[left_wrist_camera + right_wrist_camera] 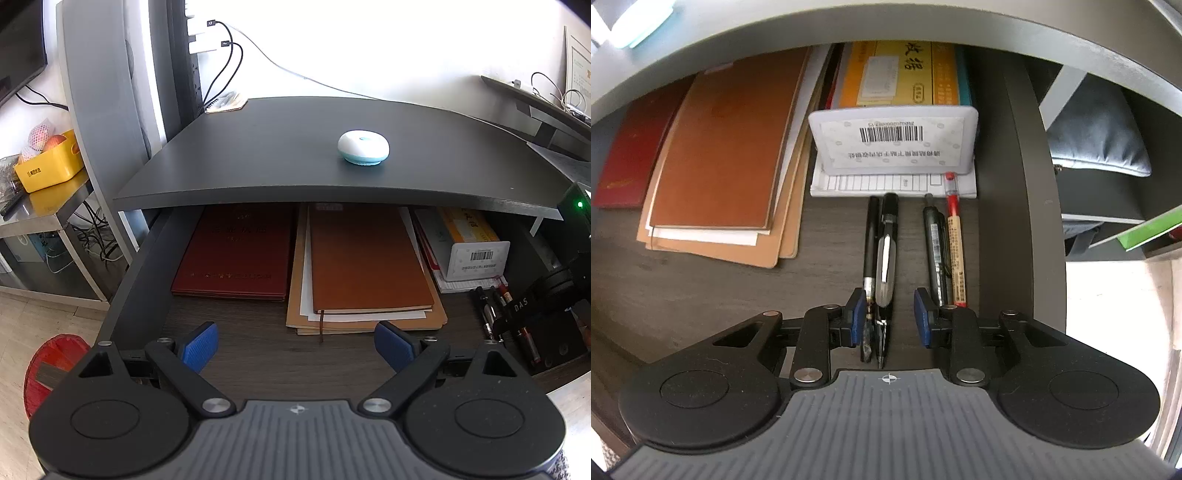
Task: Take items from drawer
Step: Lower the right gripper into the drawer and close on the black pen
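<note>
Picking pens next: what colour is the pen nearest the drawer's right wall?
Red cap, tan printed barrel; clearest in the right wrist view.

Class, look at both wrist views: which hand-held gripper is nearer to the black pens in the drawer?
Right. The right hand-held gripper sits over the black pens, fingers open on either side of their near ends. The left hand-held gripper hovers open further left, in front of the brown notebook.
</note>
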A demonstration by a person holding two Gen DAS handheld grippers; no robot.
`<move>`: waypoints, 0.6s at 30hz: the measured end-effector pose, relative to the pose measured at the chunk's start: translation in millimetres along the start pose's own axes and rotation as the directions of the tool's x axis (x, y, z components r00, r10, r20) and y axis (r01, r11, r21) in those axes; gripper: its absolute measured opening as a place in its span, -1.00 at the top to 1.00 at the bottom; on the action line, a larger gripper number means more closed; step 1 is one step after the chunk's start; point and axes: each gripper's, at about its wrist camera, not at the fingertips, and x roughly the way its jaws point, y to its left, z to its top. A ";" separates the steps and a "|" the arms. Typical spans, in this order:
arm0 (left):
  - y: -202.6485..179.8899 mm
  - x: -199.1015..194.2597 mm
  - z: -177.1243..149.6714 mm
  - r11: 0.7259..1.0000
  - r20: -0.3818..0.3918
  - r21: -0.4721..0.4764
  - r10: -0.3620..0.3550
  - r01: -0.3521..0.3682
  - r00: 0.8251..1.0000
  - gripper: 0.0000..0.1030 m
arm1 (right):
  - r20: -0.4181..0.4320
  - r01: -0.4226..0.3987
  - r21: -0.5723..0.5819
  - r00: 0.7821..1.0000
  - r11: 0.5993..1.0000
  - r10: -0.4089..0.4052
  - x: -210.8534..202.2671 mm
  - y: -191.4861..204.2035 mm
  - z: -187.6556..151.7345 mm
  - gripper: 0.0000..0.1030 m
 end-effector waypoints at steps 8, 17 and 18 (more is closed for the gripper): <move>1.4 1.6 -0.1 1.000 -0.003 -0.010 -0.005 0.005 1.000 -0.79 | -0.033 0.024 0.001 0.999 1.000 -0.024 10.9 0.7 10.0 0.56; 2.3 2.6 0.1 1.000 -0.002 -0.018 -0.012 0.012 1.000 -0.79 | -0.067 -0.005 0.015 0.998 1.000 0.006 13.8 4.4 19.4 0.56; 2.3 2.7 -0.1 1.000 -0.002 -0.018 -0.014 0.014 1.000 -0.79 | -0.071 -0.024 0.028 0.997 0.999 0.026 14.7 4.5 20.0 0.55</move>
